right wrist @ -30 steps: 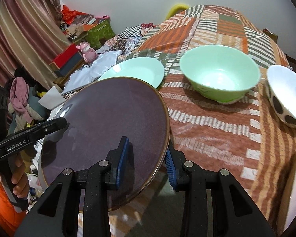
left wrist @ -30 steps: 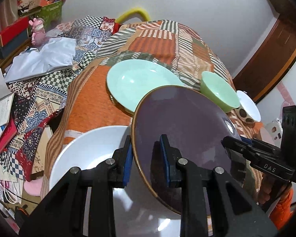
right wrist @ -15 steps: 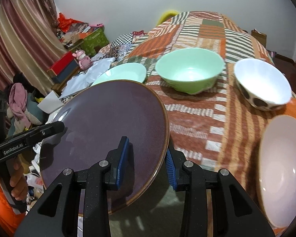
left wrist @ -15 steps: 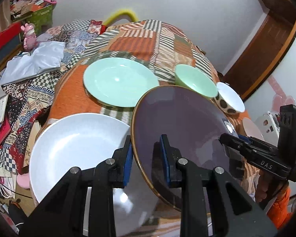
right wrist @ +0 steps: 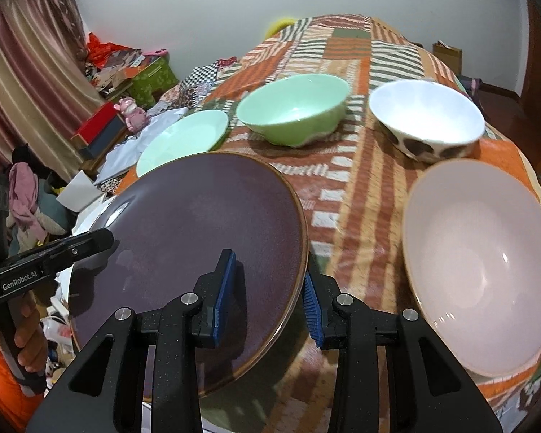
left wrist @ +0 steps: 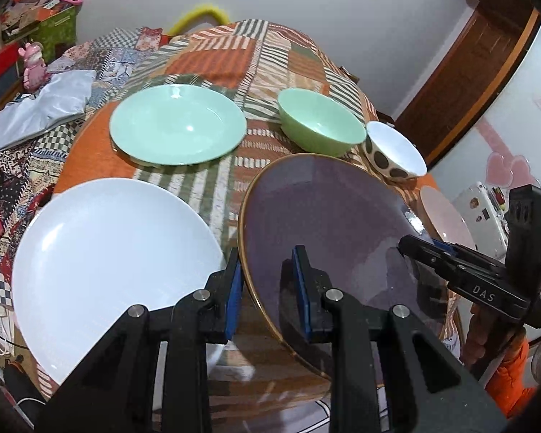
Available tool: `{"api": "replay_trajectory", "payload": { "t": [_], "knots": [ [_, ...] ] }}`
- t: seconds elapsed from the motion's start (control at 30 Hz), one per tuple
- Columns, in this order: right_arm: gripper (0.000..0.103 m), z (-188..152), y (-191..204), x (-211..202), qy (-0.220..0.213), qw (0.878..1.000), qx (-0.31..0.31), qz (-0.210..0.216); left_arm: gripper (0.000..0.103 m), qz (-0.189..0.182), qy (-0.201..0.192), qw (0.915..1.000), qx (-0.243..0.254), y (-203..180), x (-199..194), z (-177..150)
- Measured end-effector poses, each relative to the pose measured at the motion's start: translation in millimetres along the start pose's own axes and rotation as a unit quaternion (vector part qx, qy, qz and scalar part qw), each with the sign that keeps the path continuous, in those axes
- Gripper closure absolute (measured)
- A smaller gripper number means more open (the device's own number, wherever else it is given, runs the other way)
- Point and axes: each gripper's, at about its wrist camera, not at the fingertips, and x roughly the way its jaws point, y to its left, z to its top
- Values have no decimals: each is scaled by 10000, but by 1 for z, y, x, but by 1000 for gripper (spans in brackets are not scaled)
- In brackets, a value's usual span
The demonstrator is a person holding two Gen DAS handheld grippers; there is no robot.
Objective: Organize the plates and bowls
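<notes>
The purple plate (left wrist: 328, 231) hangs tilted above the worktop (right wrist: 342, 187), between both claws. The left claw (left wrist: 267, 281) pinches its left rim, the right claw (right wrist: 267, 288) its right rim. White plate (left wrist: 104, 256) lies left, pink bowl (right wrist: 483, 263) right, green plate (left wrist: 176, 122) and two bowls beyond.

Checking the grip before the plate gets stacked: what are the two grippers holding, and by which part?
Both hold the dark purple plate by its rim: the left gripper clamps one edge, the right gripper the opposite edge.
</notes>
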Motion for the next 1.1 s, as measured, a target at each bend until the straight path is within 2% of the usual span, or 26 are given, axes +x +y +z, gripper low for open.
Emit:
{"api": "replay_trajectory", "payload": {
  "t": [0.57,0.8,1.1],
  "knots": [
    [71,-16,-11,0,65,9987,158,-479,78,-51,399,9991,96,-7,44,-2],
    [71,-16,-19,6,37,9973,456,-580,78,-80,450,9988,149,-8,55,0],
    [71,-17,-20,9,16,9973,409,-609,78,-4,502,9986,137,-6,64,-3]
  ]
}}
